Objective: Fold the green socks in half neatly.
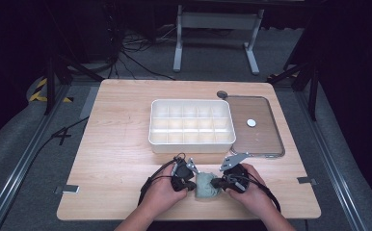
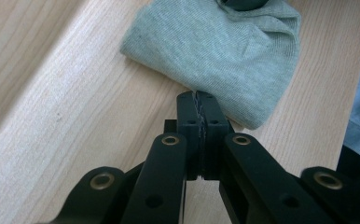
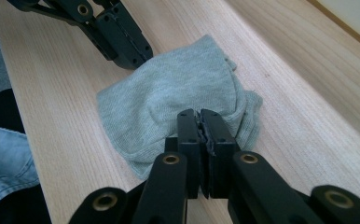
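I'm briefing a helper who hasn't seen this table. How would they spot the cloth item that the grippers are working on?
Start at the wooden table and find the white divided tray in its middle. Come toward the near edge, to the spot between the left gripper and the right gripper. The folded sock lies there: the one soft, pale grey-green knit thing, unlike the hard tray and clear lid.

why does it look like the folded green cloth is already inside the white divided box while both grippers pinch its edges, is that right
Not quite. The folded green cloth lies on the wooden table in front of the white divided box, not inside it; the high view shows this. The rest holds: the left gripper and right gripper are both shut on its edges.
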The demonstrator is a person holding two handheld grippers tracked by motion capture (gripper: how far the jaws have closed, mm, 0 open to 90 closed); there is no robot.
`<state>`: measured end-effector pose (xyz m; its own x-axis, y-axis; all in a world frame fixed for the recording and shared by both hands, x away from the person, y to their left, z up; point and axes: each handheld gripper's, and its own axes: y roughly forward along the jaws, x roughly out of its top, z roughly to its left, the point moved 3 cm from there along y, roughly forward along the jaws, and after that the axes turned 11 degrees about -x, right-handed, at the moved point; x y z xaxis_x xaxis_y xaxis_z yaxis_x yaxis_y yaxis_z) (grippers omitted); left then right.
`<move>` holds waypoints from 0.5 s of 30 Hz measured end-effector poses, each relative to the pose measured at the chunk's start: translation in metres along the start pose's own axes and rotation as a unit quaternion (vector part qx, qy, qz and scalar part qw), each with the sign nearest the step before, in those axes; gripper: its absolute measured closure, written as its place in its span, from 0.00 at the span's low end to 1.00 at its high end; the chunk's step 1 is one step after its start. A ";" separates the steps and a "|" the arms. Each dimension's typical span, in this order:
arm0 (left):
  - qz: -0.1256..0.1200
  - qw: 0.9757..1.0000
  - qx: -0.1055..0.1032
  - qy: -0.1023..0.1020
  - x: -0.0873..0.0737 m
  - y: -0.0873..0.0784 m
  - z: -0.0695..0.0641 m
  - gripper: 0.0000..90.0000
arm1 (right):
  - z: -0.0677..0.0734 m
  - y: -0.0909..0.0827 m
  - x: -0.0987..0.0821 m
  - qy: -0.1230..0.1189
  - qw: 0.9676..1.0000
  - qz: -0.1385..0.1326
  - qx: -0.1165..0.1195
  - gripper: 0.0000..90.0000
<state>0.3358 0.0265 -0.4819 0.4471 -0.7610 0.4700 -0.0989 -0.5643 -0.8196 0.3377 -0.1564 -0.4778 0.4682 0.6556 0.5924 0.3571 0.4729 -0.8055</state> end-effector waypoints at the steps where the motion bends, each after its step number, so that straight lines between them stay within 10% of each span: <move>1: -0.003 1.000 0.001 0.003 0.000 0.000 0.000 0.99 | 0.001 0.000 0.000 -0.003 1.000 0.000 -0.003 0.97; 15: -0.045 0.996 -0.002 0.078 0.015 -0.003 -0.012 0.92 | 0.017 0.000 0.006 -0.029 0.999 0.002 -0.028 0.97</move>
<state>0.3326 0.0127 -0.4686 0.3117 -0.7474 0.5868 -0.0683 -0.6336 -0.7707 0.3274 -0.1424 -0.4747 0.4226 0.6911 0.5863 0.4015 0.4372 -0.8048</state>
